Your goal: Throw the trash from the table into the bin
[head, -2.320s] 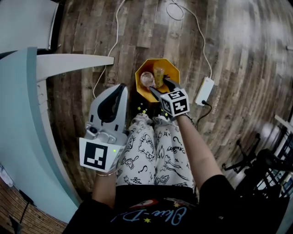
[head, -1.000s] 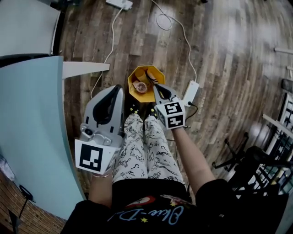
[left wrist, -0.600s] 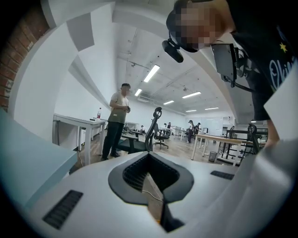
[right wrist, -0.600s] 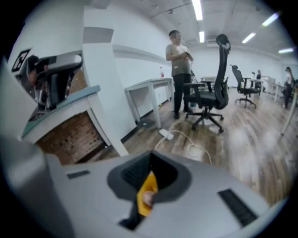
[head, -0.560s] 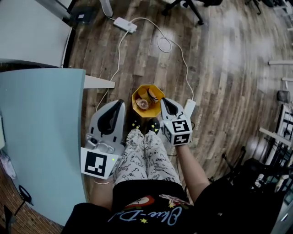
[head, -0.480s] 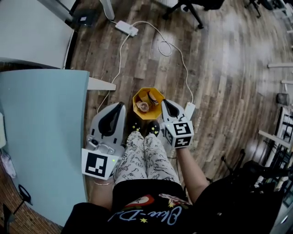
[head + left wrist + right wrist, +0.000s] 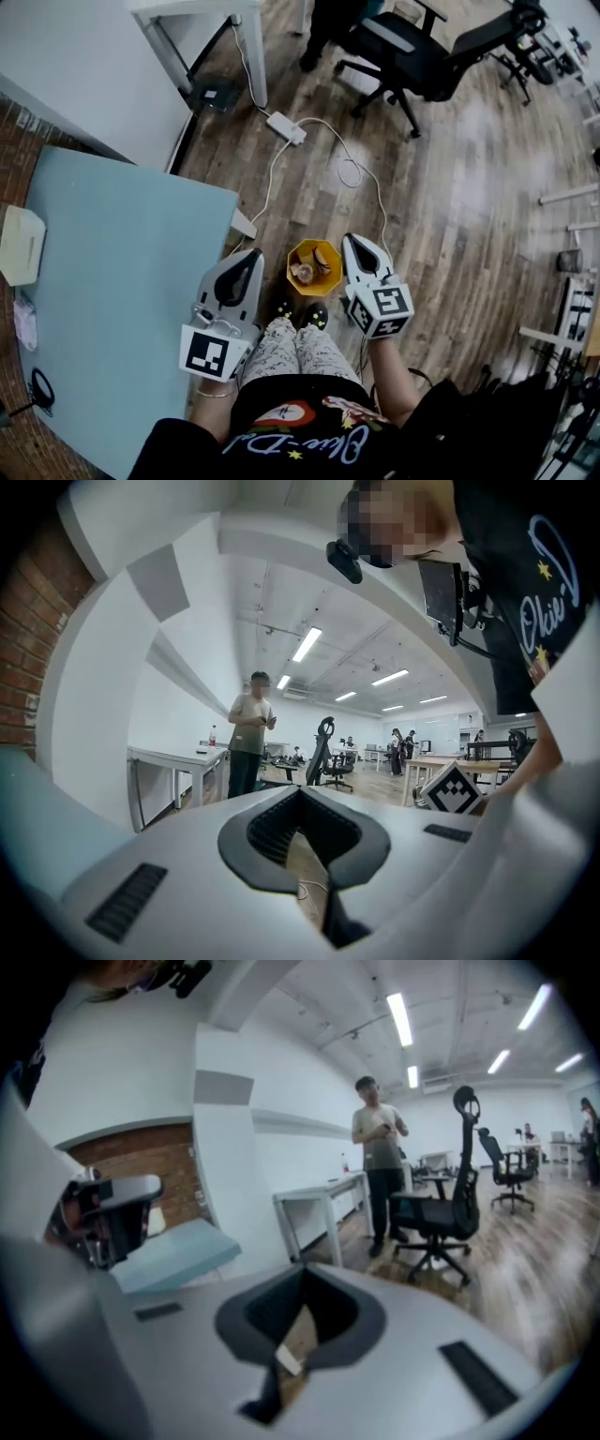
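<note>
The yellow bin [image 7: 314,265] stands on the wood floor just beyond my feet, with cups and other trash inside. My left gripper [image 7: 251,256] is held left of it and my right gripper [image 7: 353,241] right of it, both well above the floor. Each has its jaws together with nothing between them. In the left gripper view the left gripper [image 7: 302,797] points out across the room, and the right gripper [image 7: 302,1275] does the same in its own view. On the light blue table [image 7: 131,272], far left, lie a cream box [image 7: 21,246] and a crumpled white scrap [image 7: 25,323].
A black office chair [image 7: 412,56] and a white desk's leg [image 7: 248,47] stand ahead. A power strip [image 7: 284,127] and its cable lie on the floor beyond the bin. A person [image 7: 378,1162] stands by the desk. Black stands crowd the right edge.
Both grippers have risen away from the bin, the right one off its rim. The head view has lifted too: the bin looks smaller, and more table and room show.
</note>
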### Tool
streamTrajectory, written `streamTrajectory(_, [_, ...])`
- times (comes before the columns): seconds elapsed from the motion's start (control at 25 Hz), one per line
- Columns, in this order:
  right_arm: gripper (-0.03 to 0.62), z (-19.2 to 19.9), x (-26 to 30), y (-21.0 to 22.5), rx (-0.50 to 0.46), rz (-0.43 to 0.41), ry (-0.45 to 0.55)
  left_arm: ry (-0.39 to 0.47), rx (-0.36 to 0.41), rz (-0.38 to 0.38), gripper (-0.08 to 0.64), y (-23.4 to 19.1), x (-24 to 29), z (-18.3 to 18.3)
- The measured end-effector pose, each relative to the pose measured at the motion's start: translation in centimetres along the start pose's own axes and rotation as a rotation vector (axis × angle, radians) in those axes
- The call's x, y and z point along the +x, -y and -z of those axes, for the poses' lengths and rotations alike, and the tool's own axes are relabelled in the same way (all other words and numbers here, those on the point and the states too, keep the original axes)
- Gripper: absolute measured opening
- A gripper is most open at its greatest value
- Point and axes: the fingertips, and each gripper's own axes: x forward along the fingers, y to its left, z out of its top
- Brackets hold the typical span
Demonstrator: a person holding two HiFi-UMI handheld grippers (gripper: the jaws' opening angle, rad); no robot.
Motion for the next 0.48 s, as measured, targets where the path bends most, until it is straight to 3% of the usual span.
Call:
streamTrajectory(0.16, [0.006,-3.4,0.2,-3.8,0.005,-0.095,0.026,0.031,0.006,-0.040,0.011,-0.7,-2.2,-2.5])
streamTrajectory(0.48, [0.006,-9.3,1.8,-12.9,-0.085,-0.322,0.056,0.099,0.086,-0.173,0.011,-3.6,-7.2,-7.6])
